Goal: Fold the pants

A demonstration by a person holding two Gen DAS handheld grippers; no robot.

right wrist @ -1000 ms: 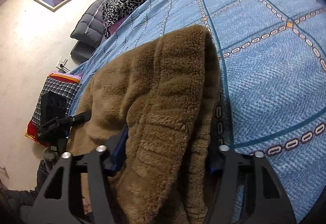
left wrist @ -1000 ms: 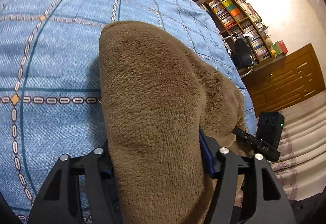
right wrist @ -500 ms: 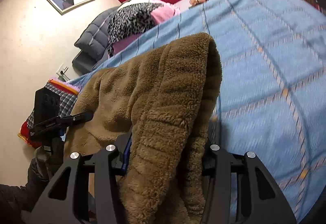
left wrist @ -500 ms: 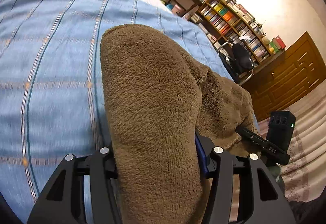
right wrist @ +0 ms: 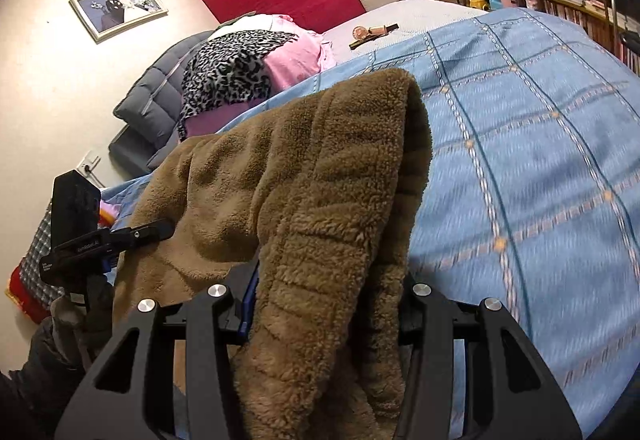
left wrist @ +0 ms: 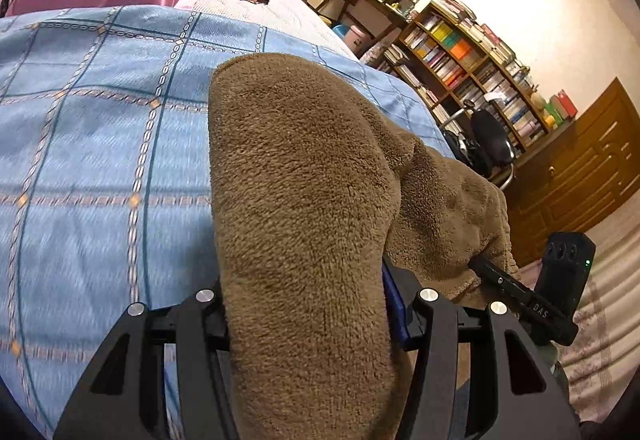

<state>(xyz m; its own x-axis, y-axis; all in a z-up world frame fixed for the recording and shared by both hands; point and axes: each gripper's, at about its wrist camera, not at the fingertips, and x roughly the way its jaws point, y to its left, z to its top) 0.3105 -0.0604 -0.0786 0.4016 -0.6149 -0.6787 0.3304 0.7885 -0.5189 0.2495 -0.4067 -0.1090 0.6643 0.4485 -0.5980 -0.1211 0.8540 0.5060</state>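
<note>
Both tools, left tool (left wrist: 308, 304) and right tool (right wrist: 324, 296), pinching brown pants (left wrist: 304, 176), stretched sideways above bedspread (left wrist: 100, 144).

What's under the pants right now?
Under the brown pants is the blue checked bedspread, showing all around them. Both grippers, left and right, clamp bunched fleece; the fabric covers their fingertips and the bedspread right beneath.

Left gripper (left wrist: 308, 320) clamping a thick fold of brown fleece pants (left wrist: 300, 200), jaws pressed on both sides, above a blue checked bedspread (left wrist: 92, 144), right gripper (left wrist: 520, 292) beyond, bookshelves (left wrist: 472, 56) behind.
</note>
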